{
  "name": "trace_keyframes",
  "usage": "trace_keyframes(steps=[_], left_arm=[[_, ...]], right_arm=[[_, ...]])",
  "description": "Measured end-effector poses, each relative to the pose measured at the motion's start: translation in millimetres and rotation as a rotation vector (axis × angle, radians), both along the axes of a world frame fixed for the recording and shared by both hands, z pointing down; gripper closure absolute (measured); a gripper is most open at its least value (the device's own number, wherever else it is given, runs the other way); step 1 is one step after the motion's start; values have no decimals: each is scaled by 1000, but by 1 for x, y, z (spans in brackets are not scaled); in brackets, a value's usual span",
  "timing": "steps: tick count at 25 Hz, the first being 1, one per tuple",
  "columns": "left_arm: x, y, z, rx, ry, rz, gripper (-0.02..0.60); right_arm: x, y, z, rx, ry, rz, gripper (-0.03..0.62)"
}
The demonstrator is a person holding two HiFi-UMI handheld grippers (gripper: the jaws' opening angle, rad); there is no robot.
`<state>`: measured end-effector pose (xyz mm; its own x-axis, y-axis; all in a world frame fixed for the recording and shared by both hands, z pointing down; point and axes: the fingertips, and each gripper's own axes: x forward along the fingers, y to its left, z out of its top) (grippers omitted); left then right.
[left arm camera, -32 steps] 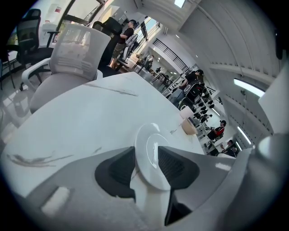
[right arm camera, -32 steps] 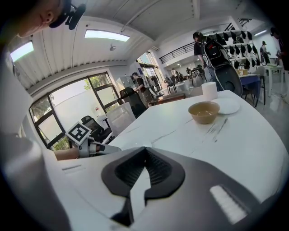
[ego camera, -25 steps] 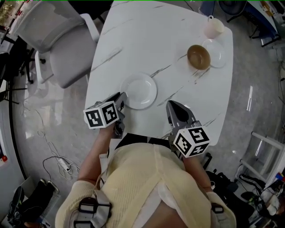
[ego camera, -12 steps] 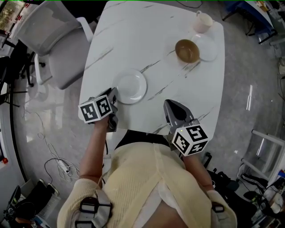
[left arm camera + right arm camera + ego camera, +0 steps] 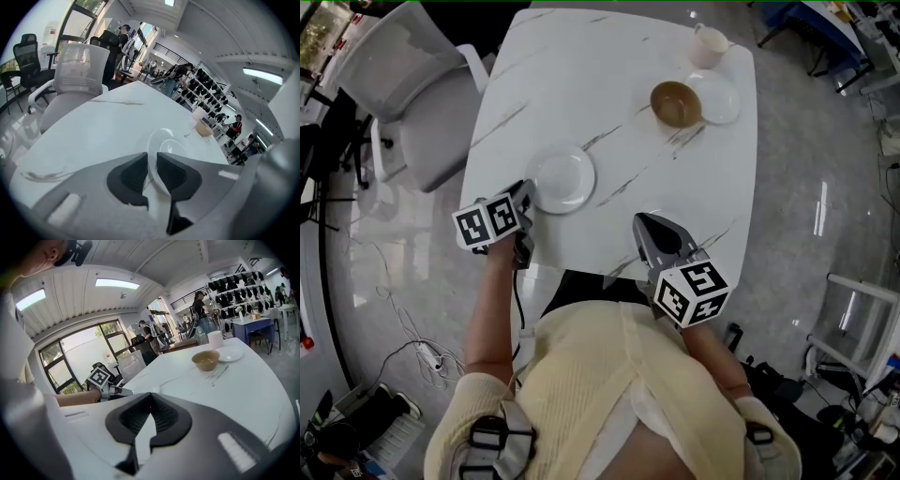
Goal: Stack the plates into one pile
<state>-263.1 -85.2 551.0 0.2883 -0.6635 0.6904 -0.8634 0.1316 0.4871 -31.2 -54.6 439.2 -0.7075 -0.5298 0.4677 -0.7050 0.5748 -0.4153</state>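
Observation:
A white plate (image 5: 562, 177) lies flat on the white marble table (image 5: 609, 56), near its front left corner. My left gripper (image 5: 528, 193) is at the plate's near left rim. In the left gripper view the rim (image 5: 151, 154) fills the narrow gap in that gripper (image 5: 152, 161); its jaws have just been closing and the pads press on the rim. A second, smaller white plate (image 5: 719, 97) rests at the far right beside a brown bowl (image 5: 676, 103). My right gripper (image 5: 641, 222) is shut and holds nothing, hovering over the table's near edge.
A pale cup (image 5: 707, 45) stands behind the second plate. A grey office chair (image 5: 412, 103) is close to the table's left side. In the right gripper view the bowl (image 5: 205, 360) and small plate (image 5: 229, 354) are well ahead of the shut gripper (image 5: 151, 397).
The head view has shifted, so the table sits further left and up in the picture. The left gripper stays at the plate's rim. The right gripper has shifted slightly over the near edge.

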Motion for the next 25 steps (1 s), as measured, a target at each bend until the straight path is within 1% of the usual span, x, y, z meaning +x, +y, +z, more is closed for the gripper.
trace_keyframes(steps=[2,5,10,14,18,21,25], left_arm=[[1,-2,-2,19,1,1,518],[3,0,-11,53,31,-11,531],[11,6,-33,122,53,-7,549],[22,10,-54,185,72,32,560],[35,11,-78,254,126,69,572],[42,13,-89,289,121,110,573],[50,17,-99,322,127,145,574]], right_arm=[[0,3,0,2,-1,-12,592],[0,5,-2,7,2,-23,592],[3,8,-4,16,-6,-30,592],[0,11,-10,51,-20,-63,592],[0,9,-11,75,-6,-92,591],[0,6,-11,85,-3,-106,591],[-1,1,-10,99,1,-124,591]])
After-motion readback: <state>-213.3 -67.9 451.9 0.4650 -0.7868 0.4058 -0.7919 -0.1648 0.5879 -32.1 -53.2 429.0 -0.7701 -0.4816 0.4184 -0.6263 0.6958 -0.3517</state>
